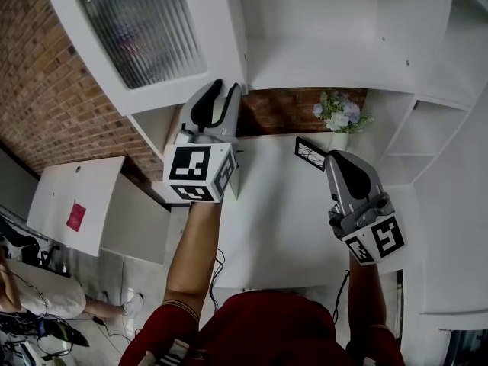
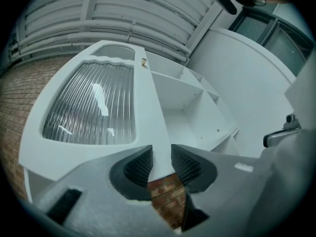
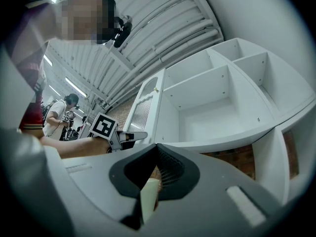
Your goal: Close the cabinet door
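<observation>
The cabinet door (image 1: pixel 145 36), paned in ribbed glass, is seen swung open at eleven o'clock in the head view. Its lower edge is grasped by the fingers of the left gripper (image 1: pixel 227 88). The right gripper (image 1: pixel 335 155), fingers clenched together, is held over the white desk (image 1: pixel 267 212) at four o'clock. Flowers (image 1: pixel 339 113) are set at one o'clock, and a brick wall (image 1: pixel 38 105) is seen at nine.

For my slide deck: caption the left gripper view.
Left claw grips the open cabinet door at its lower corner, white shelves beyond.
</observation>
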{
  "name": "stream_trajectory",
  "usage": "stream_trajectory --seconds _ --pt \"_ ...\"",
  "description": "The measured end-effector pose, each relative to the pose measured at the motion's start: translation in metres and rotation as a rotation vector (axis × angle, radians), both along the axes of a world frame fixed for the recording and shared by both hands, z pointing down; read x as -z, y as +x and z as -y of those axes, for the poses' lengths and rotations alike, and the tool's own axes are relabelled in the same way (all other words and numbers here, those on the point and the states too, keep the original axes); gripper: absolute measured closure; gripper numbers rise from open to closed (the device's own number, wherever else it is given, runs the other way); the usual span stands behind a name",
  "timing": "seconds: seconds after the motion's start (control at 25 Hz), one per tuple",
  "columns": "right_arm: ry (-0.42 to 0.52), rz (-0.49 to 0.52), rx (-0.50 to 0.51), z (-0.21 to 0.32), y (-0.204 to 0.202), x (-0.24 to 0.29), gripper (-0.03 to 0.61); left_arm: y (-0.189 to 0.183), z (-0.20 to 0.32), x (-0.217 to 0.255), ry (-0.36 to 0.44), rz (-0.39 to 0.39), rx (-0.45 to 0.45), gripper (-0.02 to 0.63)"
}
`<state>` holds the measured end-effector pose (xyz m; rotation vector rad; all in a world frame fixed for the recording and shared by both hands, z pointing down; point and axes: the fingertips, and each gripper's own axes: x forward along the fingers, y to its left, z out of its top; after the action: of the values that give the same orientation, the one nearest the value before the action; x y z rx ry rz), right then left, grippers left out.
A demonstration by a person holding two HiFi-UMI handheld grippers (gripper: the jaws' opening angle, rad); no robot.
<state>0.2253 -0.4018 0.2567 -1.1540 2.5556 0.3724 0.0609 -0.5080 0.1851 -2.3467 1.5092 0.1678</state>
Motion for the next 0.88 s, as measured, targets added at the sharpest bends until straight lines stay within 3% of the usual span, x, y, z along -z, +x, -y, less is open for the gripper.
stream_trajectory --seconds 0.6,0.88 --pt "-0.001 0.005 0.023 -0.002 0.001 0.001 0.565 0.001 -0.016 -0.009 -0.011 -0.006 -0.016 0.5" --pt "0.004 0.008 0.05 -0.006 -0.01 0.006 0.565 0.008 -0.043 -0.017 -0.014 -0.018 -0.083 0.566"
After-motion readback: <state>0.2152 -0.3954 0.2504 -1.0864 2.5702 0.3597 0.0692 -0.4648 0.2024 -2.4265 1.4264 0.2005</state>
